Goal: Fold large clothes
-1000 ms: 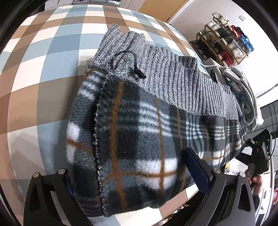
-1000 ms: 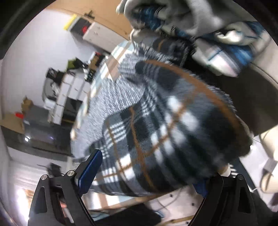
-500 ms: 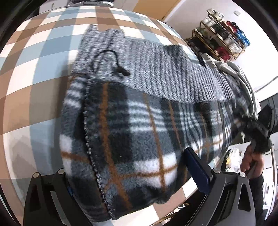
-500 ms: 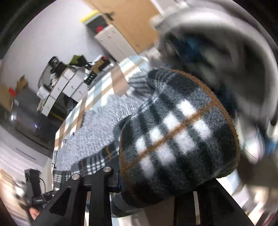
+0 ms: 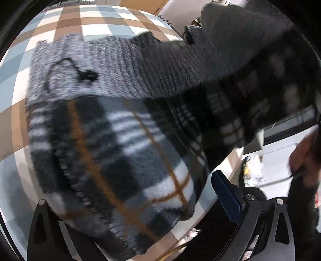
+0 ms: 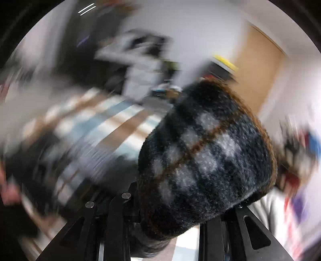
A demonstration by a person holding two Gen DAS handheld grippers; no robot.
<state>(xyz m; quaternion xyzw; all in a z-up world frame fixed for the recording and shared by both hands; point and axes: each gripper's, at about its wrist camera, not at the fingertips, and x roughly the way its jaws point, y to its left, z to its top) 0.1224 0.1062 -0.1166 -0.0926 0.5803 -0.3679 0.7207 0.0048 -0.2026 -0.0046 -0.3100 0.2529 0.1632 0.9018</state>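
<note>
On the checked table (image 5: 96, 18): plaid fleece garment (image 5: 124, 152) | right hand-held gripper (image 6: 170, 220) just closed, clamped on its corner; left hand-held gripper (image 5: 128, 210) spread apart around fleece

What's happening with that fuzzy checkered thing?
A person is folding a dark plaid fleece garment with a grey knit waistband on a table with a blue, brown and white checked cloth. The right gripper has just closed on one end of the fleece, which bulges over its jaws, and that end hangs raised above the rest. The left gripper stands open around the near end, not pinching it.
</note>
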